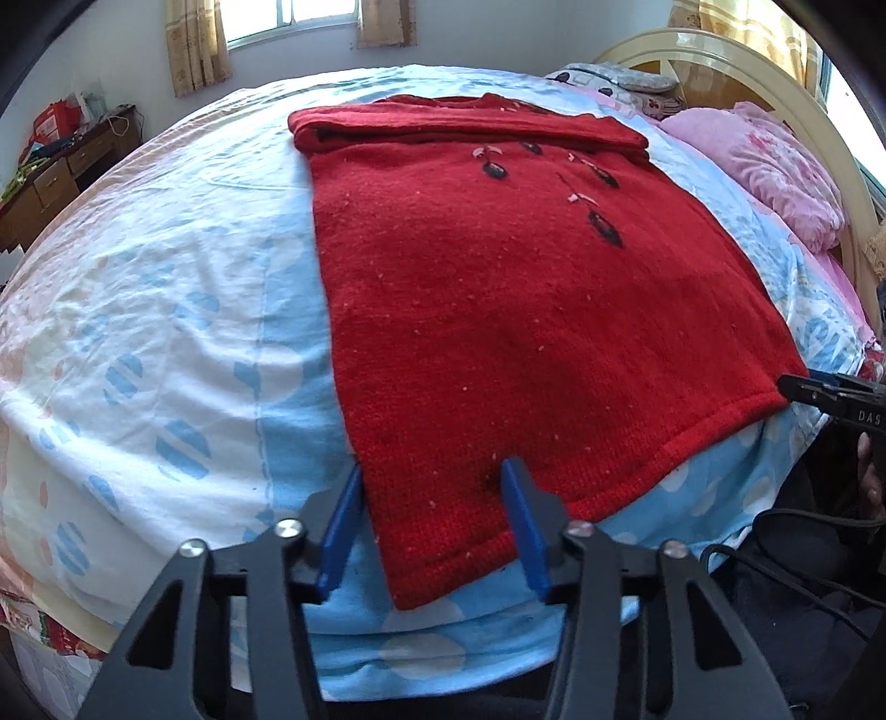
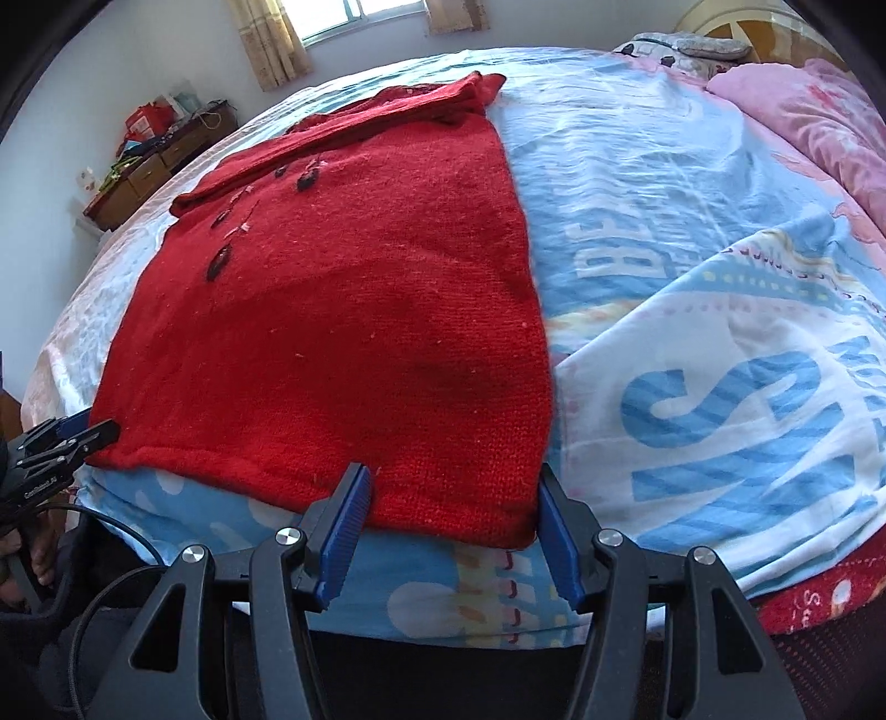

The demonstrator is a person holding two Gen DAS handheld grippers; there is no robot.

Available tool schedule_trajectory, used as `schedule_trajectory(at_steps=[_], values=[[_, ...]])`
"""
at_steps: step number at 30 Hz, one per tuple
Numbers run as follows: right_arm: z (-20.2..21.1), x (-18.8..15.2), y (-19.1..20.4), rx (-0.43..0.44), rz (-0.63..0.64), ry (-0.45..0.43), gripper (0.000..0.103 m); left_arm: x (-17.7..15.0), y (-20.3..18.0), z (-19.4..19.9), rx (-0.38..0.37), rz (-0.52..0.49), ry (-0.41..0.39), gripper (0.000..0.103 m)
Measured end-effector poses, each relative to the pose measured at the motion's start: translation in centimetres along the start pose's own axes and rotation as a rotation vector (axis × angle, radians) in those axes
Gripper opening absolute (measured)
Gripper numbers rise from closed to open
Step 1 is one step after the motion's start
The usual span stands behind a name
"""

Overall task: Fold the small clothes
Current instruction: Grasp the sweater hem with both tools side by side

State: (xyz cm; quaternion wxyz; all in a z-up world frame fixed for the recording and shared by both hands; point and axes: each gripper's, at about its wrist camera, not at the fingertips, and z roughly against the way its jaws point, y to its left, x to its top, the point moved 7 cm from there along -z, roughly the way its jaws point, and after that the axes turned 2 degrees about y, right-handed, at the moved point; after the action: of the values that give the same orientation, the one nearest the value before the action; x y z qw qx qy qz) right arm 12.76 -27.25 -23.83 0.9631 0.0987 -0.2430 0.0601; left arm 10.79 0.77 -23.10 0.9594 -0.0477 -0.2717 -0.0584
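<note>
A red knitted sweater [image 1: 498,299] lies flat on the bed, sleeves folded across its far end, dark leaf embroidery near the collar. It also shows in the right wrist view [image 2: 354,310]. My left gripper [image 1: 432,476] is open, its blue pads straddling the sweater's near left hem corner. My right gripper [image 2: 448,487] is open, its pads straddling the near right hem corner. The right gripper shows at the right edge of the left wrist view [image 1: 797,387]; the left gripper shows at the left edge of the right wrist view [image 2: 83,435].
The bed has a blue and white printed sheet [image 1: 166,332]. Pink pillows [image 1: 775,166] and a cream headboard [image 1: 720,50] are at the right. A wooden desk [image 1: 55,177] with clutter stands by the far wall. Black cables [image 1: 803,554] hang near the bed edge.
</note>
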Motion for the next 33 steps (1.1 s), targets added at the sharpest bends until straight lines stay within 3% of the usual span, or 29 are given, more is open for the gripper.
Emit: schedule_trajectory(at_steps=[3,7,11,18,23,25,27,29,33], values=[[0.1,0.0,0.1,0.003,0.003,-0.007,0.051,0.0,-0.1,0.0,0.000,-0.008,0.000,0.036],[0.5,0.2,0.0,0.015,-0.007,-0.006,0.051,0.1,0.3,0.4,-0.006,-0.005,-0.001,0.013],[1.7,0.8,-1.1,0.049,-0.067,-0.032,0.052,0.0,0.6,0.7,-0.031,0.013,0.003,0.013],[1.9,1.0,-1.7,0.066,-0.093,-0.047,0.052,-0.3,0.4,0.4,-0.045,0.021,0.003,0.032],[1.0,0.5,-0.9,0.057,-0.057,-0.012,0.051,-0.3,0.3,0.4,-0.050,0.013,0.003,0.027],[0.8,0.4,-0.8,0.052,-0.052,-0.006,0.032,-0.3,0.3,0.5,-0.054,0.007,0.003,0.010],[1.1,0.4,-0.5,0.028,-0.022,-0.022,0.014,-0.3,0.2,0.6,-0.072,0.010,0.007,0.009],[1.8,0.7,-0.2,-0.001,0.007,-0.055,0.007,0.0,0.2,1.0,-0.082,0.003,-0.007,0.008],[3.4,1.3,0.7,-0.035,0.059,-0.125,0.006,0.7,0.1,2.3,-0.100,0.003,-0.049,0.008]])
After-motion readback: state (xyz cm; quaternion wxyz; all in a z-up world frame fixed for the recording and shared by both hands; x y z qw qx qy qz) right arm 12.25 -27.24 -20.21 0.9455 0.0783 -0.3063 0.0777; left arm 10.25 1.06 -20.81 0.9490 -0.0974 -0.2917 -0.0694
